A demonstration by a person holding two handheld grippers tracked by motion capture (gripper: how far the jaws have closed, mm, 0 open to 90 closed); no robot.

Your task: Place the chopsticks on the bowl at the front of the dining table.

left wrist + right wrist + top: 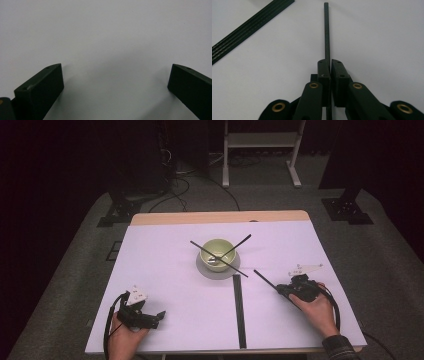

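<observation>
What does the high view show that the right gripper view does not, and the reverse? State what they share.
High view alone: the green bowl on a grey plate, two black sticks crossing over it, and the open left gripper.

Right gripper view alone: how the jaws stand, pressed shut on the stick.

Shared: the right gripper holding a black stick, the black strip and the white table.

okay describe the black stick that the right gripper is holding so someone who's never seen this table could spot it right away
Start at the green bowl on its grey plate mid-table, then look toward the near right, where a hand holds the right gripper. The thin black stick juts from its shut jaws toward the bowl. Unlike the two sticks crossed over the bowl and the flat black strip, it is clamped in a gripper.
</observation>
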